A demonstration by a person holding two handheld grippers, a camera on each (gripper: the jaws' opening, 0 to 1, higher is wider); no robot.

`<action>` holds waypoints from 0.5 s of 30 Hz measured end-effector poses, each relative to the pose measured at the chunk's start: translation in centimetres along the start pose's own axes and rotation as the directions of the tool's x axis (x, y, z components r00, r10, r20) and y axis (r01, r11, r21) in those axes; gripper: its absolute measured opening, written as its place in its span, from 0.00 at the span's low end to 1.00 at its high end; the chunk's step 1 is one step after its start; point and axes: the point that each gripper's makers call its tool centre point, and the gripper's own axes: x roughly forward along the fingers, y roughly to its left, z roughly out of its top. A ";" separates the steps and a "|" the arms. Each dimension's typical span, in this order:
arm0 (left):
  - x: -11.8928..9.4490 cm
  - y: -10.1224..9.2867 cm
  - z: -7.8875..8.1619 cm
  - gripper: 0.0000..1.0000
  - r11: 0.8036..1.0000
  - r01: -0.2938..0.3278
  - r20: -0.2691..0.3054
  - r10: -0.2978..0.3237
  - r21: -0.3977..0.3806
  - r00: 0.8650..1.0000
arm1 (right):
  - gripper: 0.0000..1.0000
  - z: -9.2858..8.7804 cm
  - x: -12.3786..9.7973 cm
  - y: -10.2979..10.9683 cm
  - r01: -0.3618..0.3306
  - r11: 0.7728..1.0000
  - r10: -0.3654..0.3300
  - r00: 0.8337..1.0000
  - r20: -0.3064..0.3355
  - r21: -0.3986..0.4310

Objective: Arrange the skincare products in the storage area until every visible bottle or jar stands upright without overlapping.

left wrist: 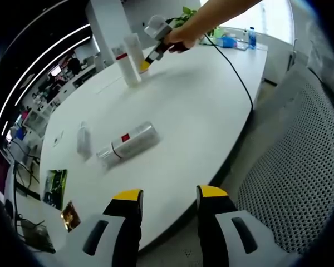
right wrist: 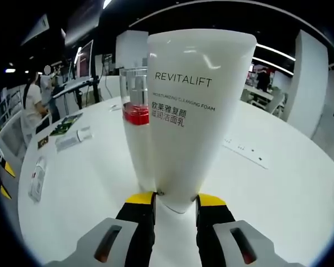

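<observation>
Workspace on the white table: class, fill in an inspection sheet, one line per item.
Surface: white oval table, glossy.
Job's things: white Revitalift cleansing foam tube upright on its cap; red-banded bottle upright behind it; silver red-labelled bottle and small clear bottle lying flat.
Clutter: leaflets.
Grippers: right gripper at the tube's cap; left gripper open, empty.
Cables: black cable.
Surroundings: office, perforated chair.

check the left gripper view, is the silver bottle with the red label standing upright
No, the silver bottle lies on its side on the white table, beside a small clear bottle that is also lying down.
</observation>
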 end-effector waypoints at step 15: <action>0.0 0.1 0.0 0.35 1.000 -0.007 0.000 0.007 0.003 1.000 | 0.22 0.3 0.5 0.1 0.017 1.000 -0.016 1.000 -0.008 0.016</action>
